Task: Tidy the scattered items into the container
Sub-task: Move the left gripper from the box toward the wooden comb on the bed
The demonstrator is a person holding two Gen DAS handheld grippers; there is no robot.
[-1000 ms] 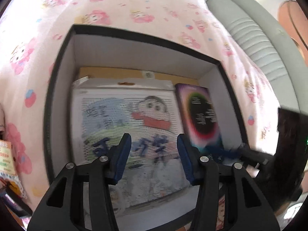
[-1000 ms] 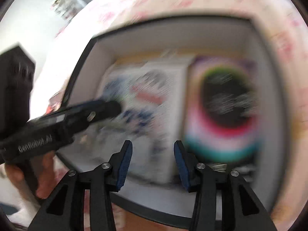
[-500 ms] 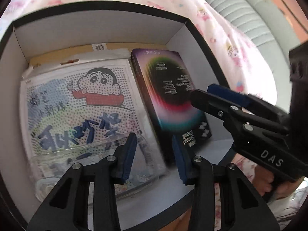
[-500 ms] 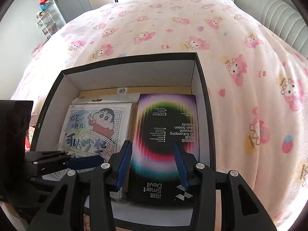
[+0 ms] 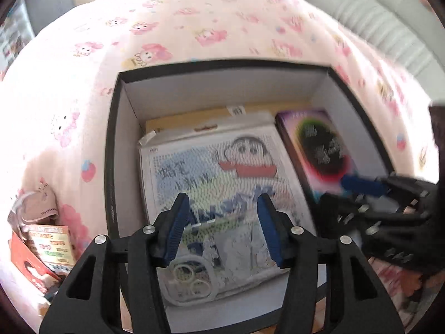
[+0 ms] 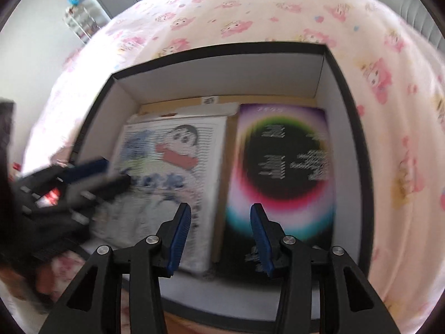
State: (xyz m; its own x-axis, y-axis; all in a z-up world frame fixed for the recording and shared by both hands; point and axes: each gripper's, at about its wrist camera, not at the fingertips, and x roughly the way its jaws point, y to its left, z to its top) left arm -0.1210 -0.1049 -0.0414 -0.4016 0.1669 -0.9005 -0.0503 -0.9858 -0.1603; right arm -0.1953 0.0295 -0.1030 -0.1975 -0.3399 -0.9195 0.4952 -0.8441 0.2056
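Clear phone case [image 5: 192,281] lying in box [image 5: 111,167] below left tongs [image 5: 222,228], just opened, empty, right tongs [image 6: 219,236] released

In the box [image 6: 345,144], the cartoon pack [image 6: 172,167] lies left of the screen-protector package [image 6: 281,167], a phone case [image 5: 192,281] upon it.

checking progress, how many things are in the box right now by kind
cartoon sheet pack: 1
clear phone case: 1
rainbow-ringed black package: 1
flat brown piece under them: 1
total in the box: 4
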